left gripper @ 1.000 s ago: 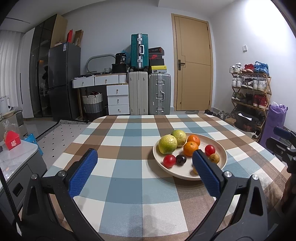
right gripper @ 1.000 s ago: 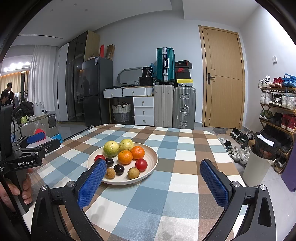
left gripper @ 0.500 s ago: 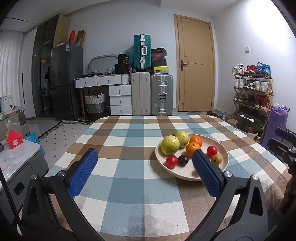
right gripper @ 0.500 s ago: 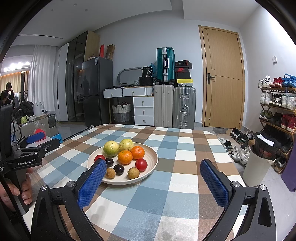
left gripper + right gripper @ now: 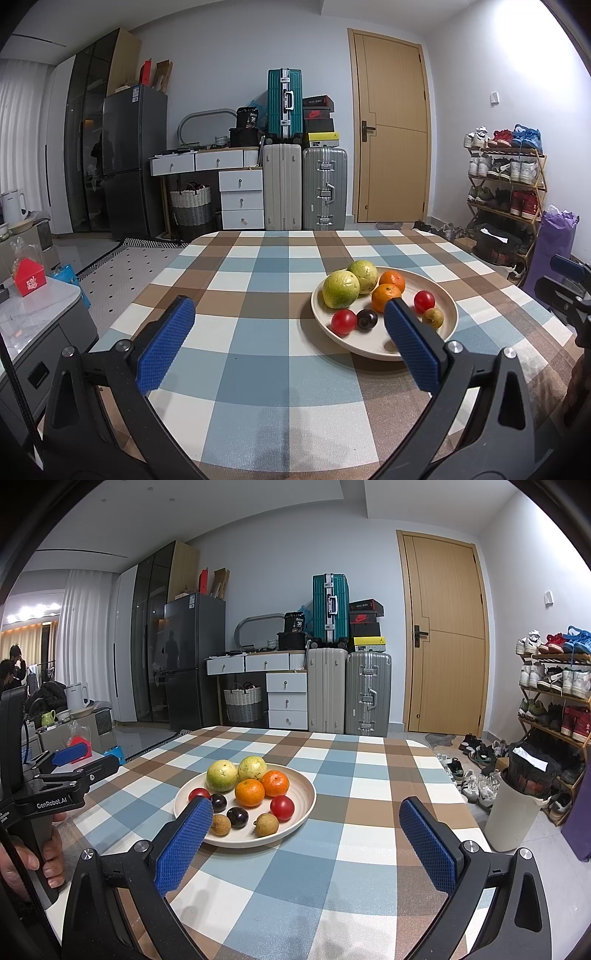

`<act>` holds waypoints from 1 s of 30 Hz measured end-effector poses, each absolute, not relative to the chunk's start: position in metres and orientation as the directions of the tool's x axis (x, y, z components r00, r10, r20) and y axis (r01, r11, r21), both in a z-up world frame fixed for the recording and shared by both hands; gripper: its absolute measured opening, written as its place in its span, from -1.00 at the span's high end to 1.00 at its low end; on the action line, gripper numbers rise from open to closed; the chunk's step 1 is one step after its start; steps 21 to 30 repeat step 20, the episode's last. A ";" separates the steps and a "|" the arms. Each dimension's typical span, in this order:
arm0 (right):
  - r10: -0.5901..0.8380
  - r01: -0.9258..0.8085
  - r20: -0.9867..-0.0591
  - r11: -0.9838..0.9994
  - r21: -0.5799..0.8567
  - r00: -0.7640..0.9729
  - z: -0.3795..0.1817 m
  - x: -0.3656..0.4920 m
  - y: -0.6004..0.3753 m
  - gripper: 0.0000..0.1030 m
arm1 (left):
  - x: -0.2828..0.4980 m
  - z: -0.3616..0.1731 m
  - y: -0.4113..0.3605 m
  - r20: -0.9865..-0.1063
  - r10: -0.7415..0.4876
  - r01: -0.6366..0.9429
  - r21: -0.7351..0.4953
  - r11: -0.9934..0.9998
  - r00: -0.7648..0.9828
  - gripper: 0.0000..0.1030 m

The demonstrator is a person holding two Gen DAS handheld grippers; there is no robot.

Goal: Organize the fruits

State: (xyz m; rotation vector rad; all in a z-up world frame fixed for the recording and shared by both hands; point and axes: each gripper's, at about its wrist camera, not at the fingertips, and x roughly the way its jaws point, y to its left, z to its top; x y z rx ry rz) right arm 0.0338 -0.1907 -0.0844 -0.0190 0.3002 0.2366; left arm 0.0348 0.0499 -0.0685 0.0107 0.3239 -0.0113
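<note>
Fruit all in one place: a cream plate [image 5: 303,794] sits on the checked tablecloth [image 5: 354,775], toward the middle of the table, and everything is piled on it. At the back, 2 yellow-green guavas [image 5: 221,775] side by side, touching. Just in front, 2 oranges [image 5: 250,792], also touching each other. A red tomato [image 5: 282,807] lies right of the front orange, a second red tomato [image 5: 198,794] on the plate's left side. 2 dark plums [image 5: 237,816] sit in the middle front, and 2 small brown longans [image 5: 266,824] nearest the rim.

Left gripper [image 5: 288,343] hovers low over the cloth, jaws spread wide, nothing between them; its right blue pad [image 5: 410,347] overlaps the plate's near edge in the left wrist view and hides some fruit. Right gripper [image 5: 306,842] is also spread wide and empty, its left pad [image 5: 183,845] crossing the plate's left rim in view. Whether either pad touches the plate, I cannot tell.

Behind the table: grey suitcases [image 5: 347,690], a teal suitcase [image 5: 330,607], white drawers [image 5: 287,701], a dark fridge [image 5: 192,657], a wooden door [image 5: 447,638], a shoe rack [image 5: 554,690] on the right.
</note>
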 end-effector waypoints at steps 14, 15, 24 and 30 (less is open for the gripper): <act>0.228 -0.234 -0.298 0.972 0.018 0.927 -0.084 0.034 -0.191 -1.00 | 0.047 -0.073 0.051 -0.371 0.000 0.002 0.004 1.000 0.928 -0.98; 0.227 -0.232 -0.300 0.972 0.019 0.926 -0.085 0.034 -0.191 -1.00 | 0.048 -0.073 0.051 -0.373 -0.008 0.009 0.000 1.000 0.928 -0.98; 0.226 -0.230 -0.303 0.973 0.022 0.926 -0.086 0.035 -0.191 -1.00 | 0.051 -0.075 0.050 -0.390 0.008 -0.005 0.009 1.000 0.921 -0.98; 0.226 -0.230 -0.303 0.973 0.022 0.926 -0.086 0.035 -0.191 -1.00 | 0.051 -0.075 0.050 -0.390 0.008 -0.005 0.009 1.000 0.921 -0.98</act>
